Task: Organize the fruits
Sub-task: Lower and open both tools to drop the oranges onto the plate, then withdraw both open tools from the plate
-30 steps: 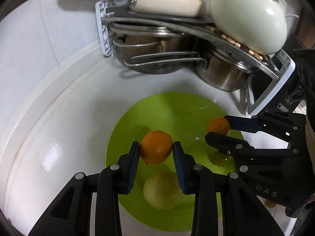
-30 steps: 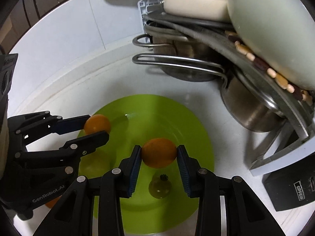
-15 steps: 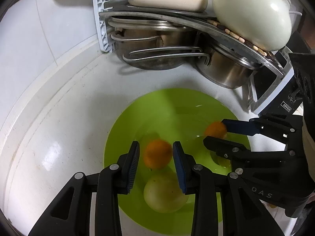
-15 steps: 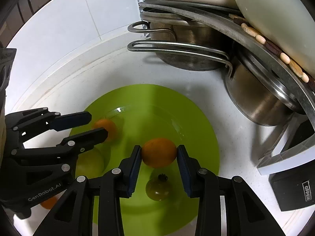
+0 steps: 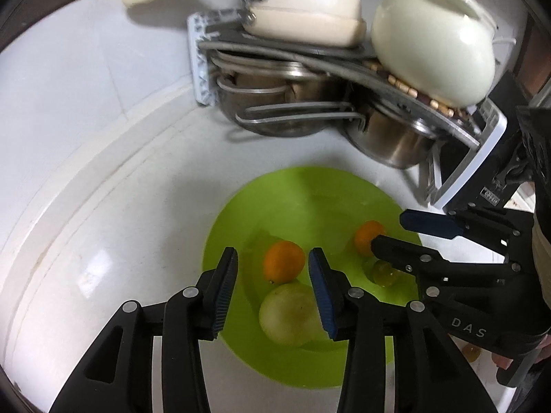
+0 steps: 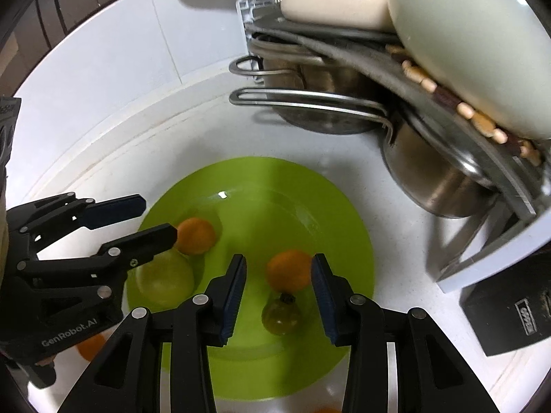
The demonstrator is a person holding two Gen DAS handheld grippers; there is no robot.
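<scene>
Left gripper (image 5: 273,287): jaws opening, released; an orange (image 5: 284,266) lies on the green plate (image 5: 303,192) below and between the pads, touching neither. Right gripper (image 6: 279,296): jaws opening, likewise released; a second orange (image 6: 290,274) rests on the plate between its pads, with a gap on each side. Nearer than each gripper's orange, toward the wrist: a pale yellow-green fruit (image 5: 287,313) under the left jaws, a small dark-green fruit (image 6: 280,315) with a black calyx under the right. Both oranges appear set down deliberately, fruit gathered together on one plate. More orange fruit (image 6: 89,346) waits off the plate, behind the left gripper. Surface (image 5: 103,241): glossy white, bounded by white tiled wall. Beyond the jaws: a dish rack (image 6: 489,251) holding steel pots (image 6: 437,179) and cream cookware (image 5: 434,51).
</scene>
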